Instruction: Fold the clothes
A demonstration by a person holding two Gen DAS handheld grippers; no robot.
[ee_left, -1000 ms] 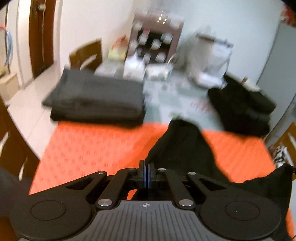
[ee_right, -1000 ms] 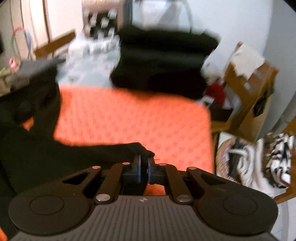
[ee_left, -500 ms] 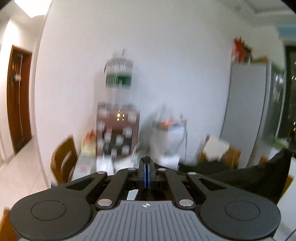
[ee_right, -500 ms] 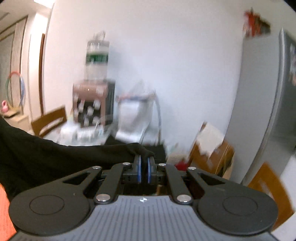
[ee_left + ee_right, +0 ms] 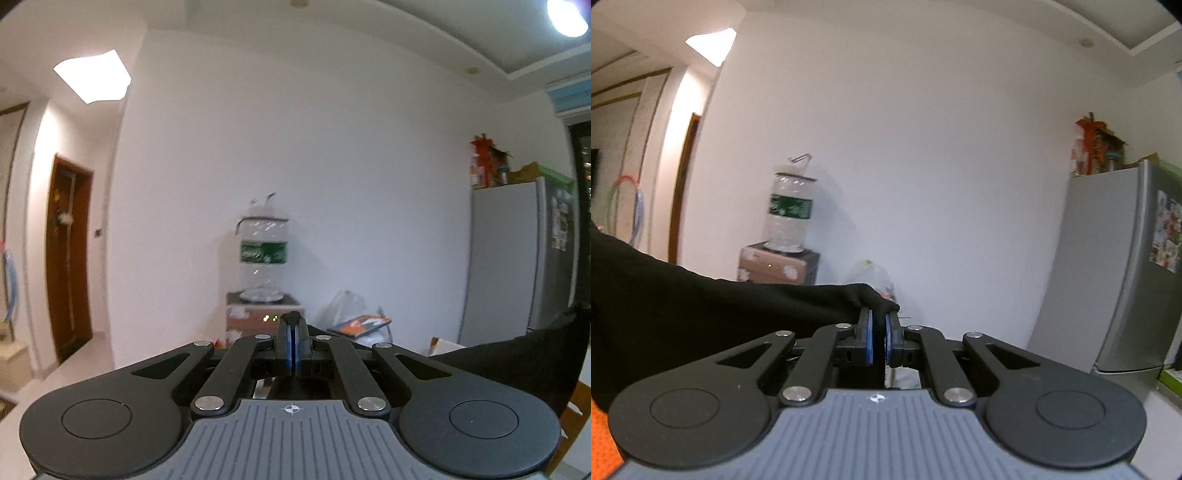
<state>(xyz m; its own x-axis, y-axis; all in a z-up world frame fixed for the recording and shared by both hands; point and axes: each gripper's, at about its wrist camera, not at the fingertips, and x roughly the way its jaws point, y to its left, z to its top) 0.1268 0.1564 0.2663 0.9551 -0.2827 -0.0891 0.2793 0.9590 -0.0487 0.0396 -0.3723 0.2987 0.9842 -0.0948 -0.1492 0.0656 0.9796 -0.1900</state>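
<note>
Both grippers raised toward the wall, a black garment stretched between them.

In the left wrist view, the brown door (image 5: 68, 258) stands at the far left, and the left gripper (image 5: 293, 345) has its blue pads pressed flat together at the centre; whether cloth is caught between them cannot be told. The water dispenser (image 5: 263, 295) sits behind it, the grey fridge (image 5: 517, 266) further right, and the black garment (image 5: 517, 365) rises at the right edge. In the right wrist view, that garment (image 5: 701, 317) spans in from the left, and its edge is pinched in the right gripper (image 5: 879, 332), whose pads are narrowly apart around the cloth.
</note>
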